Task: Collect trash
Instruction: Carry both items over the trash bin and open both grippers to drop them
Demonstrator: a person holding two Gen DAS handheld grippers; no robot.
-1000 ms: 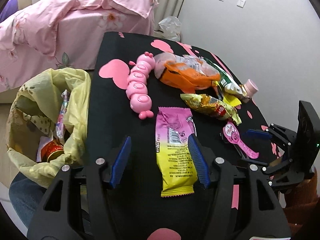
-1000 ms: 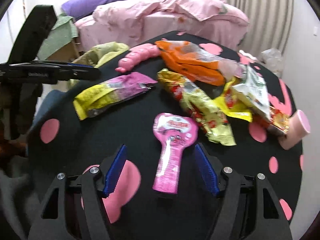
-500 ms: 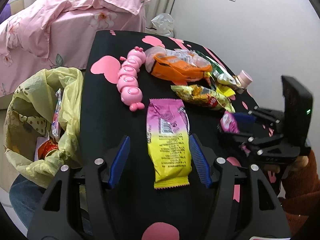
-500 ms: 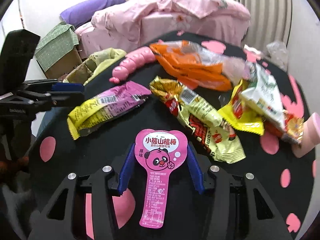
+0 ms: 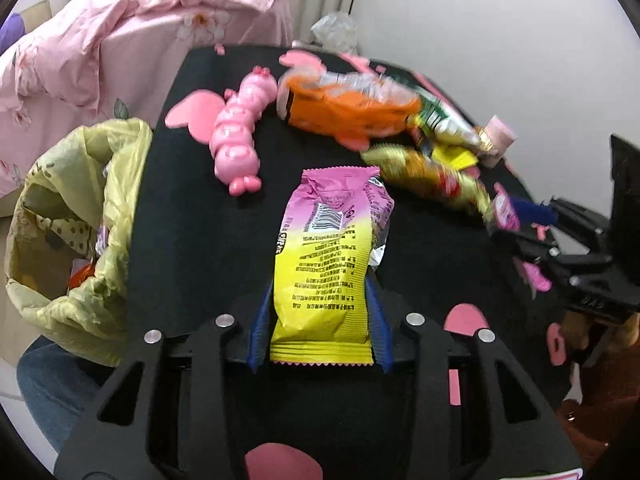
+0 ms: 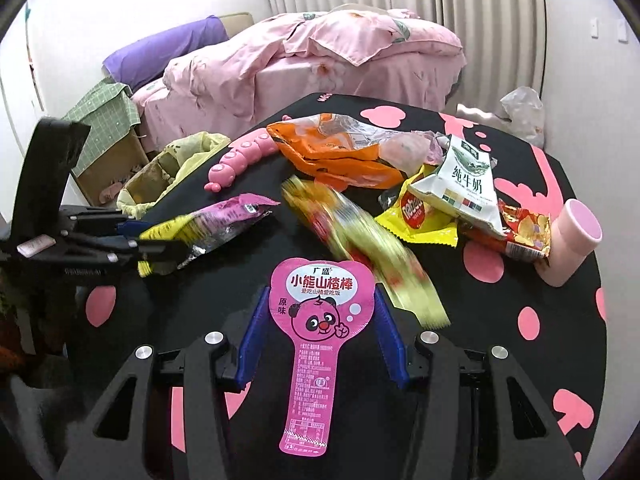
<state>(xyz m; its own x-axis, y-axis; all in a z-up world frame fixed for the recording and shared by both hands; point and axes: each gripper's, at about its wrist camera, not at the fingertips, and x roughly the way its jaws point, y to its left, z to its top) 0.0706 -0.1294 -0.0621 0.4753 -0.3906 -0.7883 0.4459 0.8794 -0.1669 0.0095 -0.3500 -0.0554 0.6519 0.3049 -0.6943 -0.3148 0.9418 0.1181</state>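
- left gripper (image 5: 318,330): fingers closing on the pink-and-yellow snack wrapper (image 5: 332,256), blue pads pressed to both its long edges; wrapper lies flat on the black desk (image 5: 192,216), pointing to 12 o'clock
- right gripper (image 6: 320,340): fingers pinch the pink paddle-shaped candy wrapper (image 6: 320,316) by its wide head, handle end hanging toward 6 o'clock
- left wrist view: trash bin with yellow bag (image 5: 80,216) at 9 o'clock beside the desk edge, some wrappers already inside
- pink caterpillar toy (image 5: 240,140) at 11 o'clock of the left gripper, apart from the snack wrapper
- orange plastic bag (image 6: 336,152) at 12 o'clock in right wrist view
- yellow-red snack bag (image 6: 360,248) blurred, just beside the candy wrapper at 1 o'clock
- milk carton (image 6: 464,184) on a yellow and a red wrapper at 2 o'clock; pink cup (image 6: 572,240) on its side at 3 o'clock
- bed with pink quilt (image 6: 340,52) beyond the desk
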